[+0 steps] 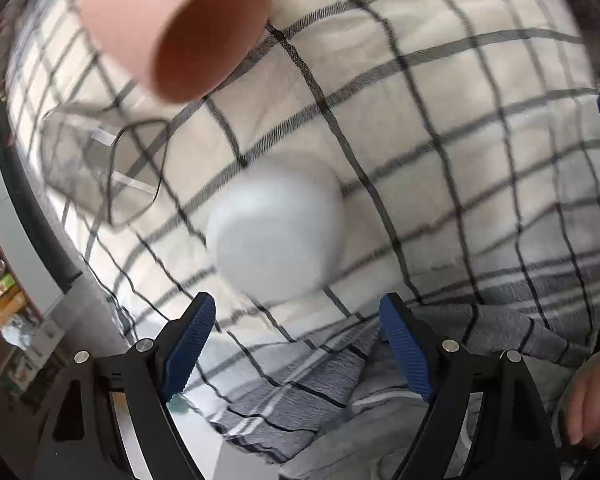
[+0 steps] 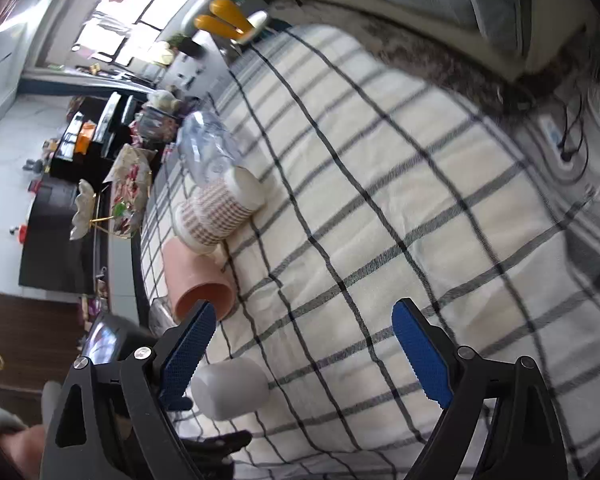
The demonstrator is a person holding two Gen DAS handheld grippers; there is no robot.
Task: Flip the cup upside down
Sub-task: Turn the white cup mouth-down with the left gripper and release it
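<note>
Blue-padded left tongs (image 1: 296, 324) sit nearest in the left wrist view, spread wide w/ nothing between the pads. Just ahead of them, between the tips and a bit beyond, a white cup (image 1: 278, 226) rests on the checked bedcover (image 1: 440, 152); it's blurred, rounded bottom facing the lens, so can't tell if the rim is flat on the cloth. Far ahead and left, a pink cup (image 1: 172, 28) lies on its side, mouth open toward the camera, top edge cut off by the frame. Clear plastic bag w/ a dark cord (image 1: 100, 168) left of the tongs, hard to read. A hand (image 1: 592, 400) shows at the right edge, partly cut off.

Right wrist view: right tongs (image 2: 304, 356) also wide apart, gripping nothing. White cup (image 2: 230, 390) stands just beside the left pad's inner side, base partly hidden behind it. Pink cup (image 2: 198, 280) lies ahead-left, rim partly behind that fingertip. Beyond it a patterned cup (image 2: 216, 212) tips over. Background clutter too smeared to name.
</note>
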